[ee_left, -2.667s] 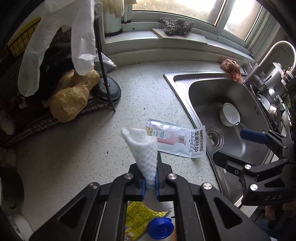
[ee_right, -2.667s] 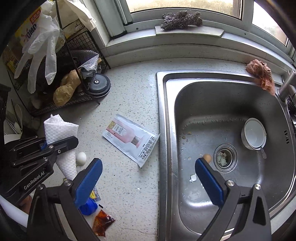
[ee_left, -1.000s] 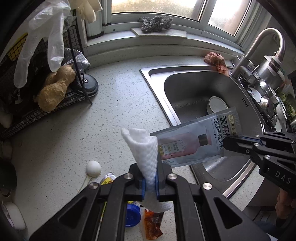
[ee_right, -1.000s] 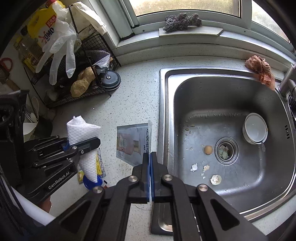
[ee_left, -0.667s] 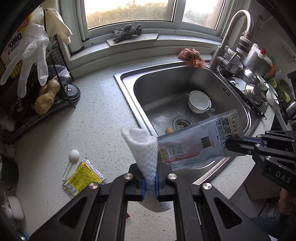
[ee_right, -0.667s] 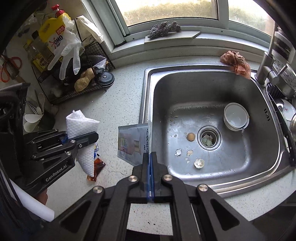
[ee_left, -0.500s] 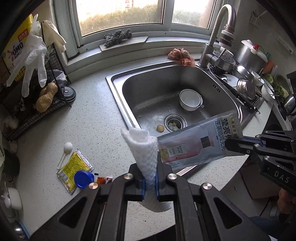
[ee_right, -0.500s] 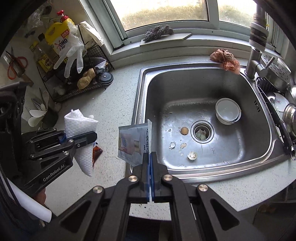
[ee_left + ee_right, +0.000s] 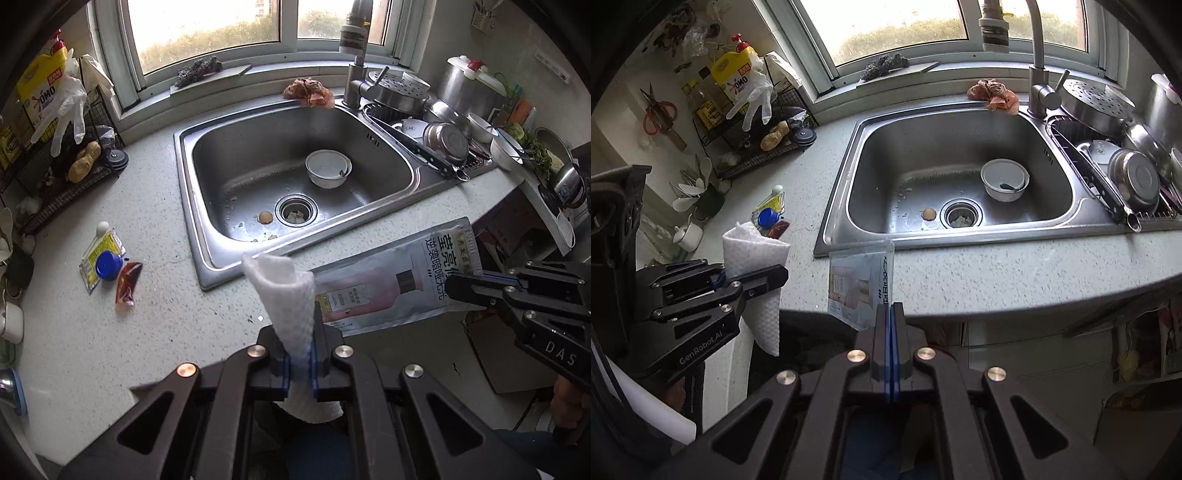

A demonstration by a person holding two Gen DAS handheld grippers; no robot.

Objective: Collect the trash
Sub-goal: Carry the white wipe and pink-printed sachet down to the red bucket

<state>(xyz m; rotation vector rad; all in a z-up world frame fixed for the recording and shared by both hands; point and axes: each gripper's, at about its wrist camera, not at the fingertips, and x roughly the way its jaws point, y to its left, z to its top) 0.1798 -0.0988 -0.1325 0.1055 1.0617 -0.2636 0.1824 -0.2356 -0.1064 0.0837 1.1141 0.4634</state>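
Both grippers are now pulled back off the worktop edge and raised, where 2.7 seconds ago the right fingers were spread over the sachet lying flat beside the sink. Nearest, the left gripper [image 9: 298,363] has its fingers pressed together on a paper towel [image 9: 286,295], which stands up as a rolled cone and hangs limp below the pinch; it looks soft, weightless and easy to crush, so a mid-length pinch like this one suits it. Just beside it, the right gripper [image 9: 889,325] has its fingers shut on one end of the sachet [image 9: 399,280], a flat glossy foil pouch held out in the air past the worktop [image 9: 155,325] edge. The sachet seems light, thin and slippery, stiff enough to stay flat, so gripping well in from the edge is probably safest. Farther off, on the worktop left of the sink [image 9: 207,258], more trash remains: a red packet [image 9: 127,282], a blue cap [image 9: 108,260] resting on a yellow packet [image 9: 96,251], and a small white egg-like object [image 9: 102,228]. The packets look thin and flat against the surface, likely needing an edge or corner pinch; the cap looks rigid and easier to hold across its rim. Farthest, inside the sink, an eggshell [image 9: 265,217] lies beside the drain with fragments nearby, probably brittle, so a gentle hold is wise.
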